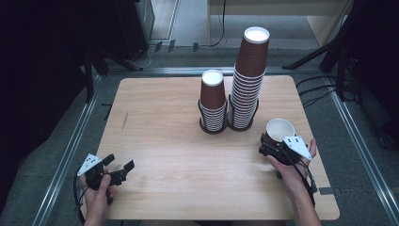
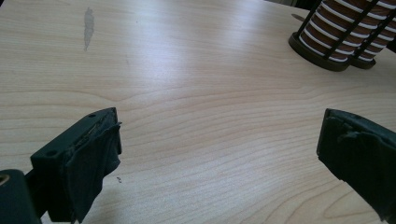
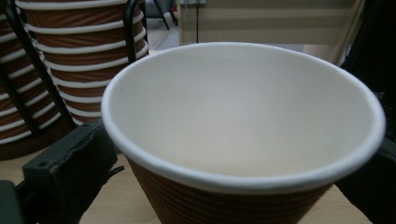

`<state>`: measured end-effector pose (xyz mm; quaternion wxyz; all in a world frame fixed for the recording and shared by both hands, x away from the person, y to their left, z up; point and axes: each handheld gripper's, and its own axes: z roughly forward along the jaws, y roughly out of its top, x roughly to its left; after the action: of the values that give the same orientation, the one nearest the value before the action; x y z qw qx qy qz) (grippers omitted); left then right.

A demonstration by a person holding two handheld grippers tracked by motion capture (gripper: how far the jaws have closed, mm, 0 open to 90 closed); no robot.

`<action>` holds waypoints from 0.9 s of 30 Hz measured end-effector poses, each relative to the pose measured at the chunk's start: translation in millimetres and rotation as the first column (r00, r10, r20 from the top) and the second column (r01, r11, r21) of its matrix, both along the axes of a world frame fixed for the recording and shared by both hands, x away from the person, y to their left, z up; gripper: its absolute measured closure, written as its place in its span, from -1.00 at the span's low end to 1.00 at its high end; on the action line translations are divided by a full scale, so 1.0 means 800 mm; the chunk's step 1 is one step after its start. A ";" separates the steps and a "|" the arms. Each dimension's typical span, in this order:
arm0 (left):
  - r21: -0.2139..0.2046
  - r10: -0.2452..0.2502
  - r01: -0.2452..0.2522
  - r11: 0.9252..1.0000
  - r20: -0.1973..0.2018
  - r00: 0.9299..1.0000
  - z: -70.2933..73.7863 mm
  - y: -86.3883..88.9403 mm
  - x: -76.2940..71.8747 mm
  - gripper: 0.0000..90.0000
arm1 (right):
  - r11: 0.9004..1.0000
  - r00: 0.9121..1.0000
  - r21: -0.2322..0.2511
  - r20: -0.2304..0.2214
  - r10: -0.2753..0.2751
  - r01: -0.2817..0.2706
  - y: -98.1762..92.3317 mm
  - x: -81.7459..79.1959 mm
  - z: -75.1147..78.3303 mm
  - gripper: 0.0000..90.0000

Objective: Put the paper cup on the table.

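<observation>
A single brown ribbed paper cup (image 1: 280,128) with a white inside stands upright at the table's right side. My right gripper (image 1: 275,142) is around its lower wall, jaws spread wide on either side and open; in the right gripper view the cup (image 3: 243,130) sits between the jaws, with a thin gap at the left pad (image 3: 74,172). My left gripper (image 1: 120,162) rests open near the front left corner of the table, and nothing is between its jaws (image 2: 219,140). Two stacks of the same cups stand in black wire holders: a short stack (image 1: 212,101) and a tall stack (image 1: 249,80).
The wooden table (image 1: 179,146) has bare room across its middle and left. The stacks' holders (image 2: 336,51) sit at the far right in the left gripper view, and the nearer stack (image 3: 79,51) is just left of the cup in the right gripper view. Dark stands and cables surround the table.
</observation>
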<state>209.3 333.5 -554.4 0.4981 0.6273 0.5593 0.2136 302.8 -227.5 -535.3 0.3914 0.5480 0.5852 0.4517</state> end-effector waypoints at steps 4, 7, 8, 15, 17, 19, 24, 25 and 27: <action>-0.002 -0.001 0.001 1.000 0.001 1.000 0.000 0.000 0.000 -1.00 | 1.000 1.000 0.022 -0.016 -0.006 0.006 -0.004 -0.006 0.003 -1.00; -0.001 -0.003 0.003 1.000 0.001 1.000 -0.001 0.000 0.000 -1.00 | 1.000 1.000 0.012 -0.020 0.000 0.000 -0.010 -0.014 0.003 -1.00; 0.000 -0.003 0.003 1.000 0.000 1.000 -0.001 0.000 0.000 -1.00 | 1.000 1.000 0.010 -0.019 0.000 0.000 -0.012 -0.016 0.003 -1.00; 0.005 -0.003 0.003 1.000 0.001 1.000 -0.001 -0.002 0.000 -1.00 | 1.000 1.000 -0.012 0.008 0.009 -0.009 -0.031 -0.039 0.008 -1.00; 0.008 -0.005 0.005 1.000 0.001 1.000 -0.001 -0.002 0.000 -1.00 | 1.000 1.000 -0.010 0.013 0.007 -0.007 -0.037 -0.045 0.009 -1.00; 0.011 -0.006 0.006 1.000 0.000 1.000 -0.001 -0.003 0.000 -1.00 | 1.000 1.000 -0.010 0.015 0.006 -0.006 -0.044 -0.051 0.010 -1.00; 0.011 -0.007 0.007 1.000 0.000 1.000 -0.001 -0.003 0.001 -1.00 | 1.000 1.000 -0.012 0.027 0.010 -0.010 -0.059 -0.064 0.007 -1.00; 0.011 -0.007 0.007 1.000 0.000 1.000 -0.001 -0.003 0.001 -1.00 | 1.000 1.000 -0.010 0.028 0.011 -0.011 -0.061 -0.065 0.007 -1.00; 0.011 -0.008 0.008 1.000 0.000 1.000 -0.001 -0.003 0.000 -1.00 | 1.000 0.999 -0.012 0.033 0.011 -0.011 -0.065 -0.069 0.006 -1.00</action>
<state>209.7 331.3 -555.4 0.4953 0.6323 0.5558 0.2146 247.9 -279.5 -530.5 0.4017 0.5348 0.5843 0.4595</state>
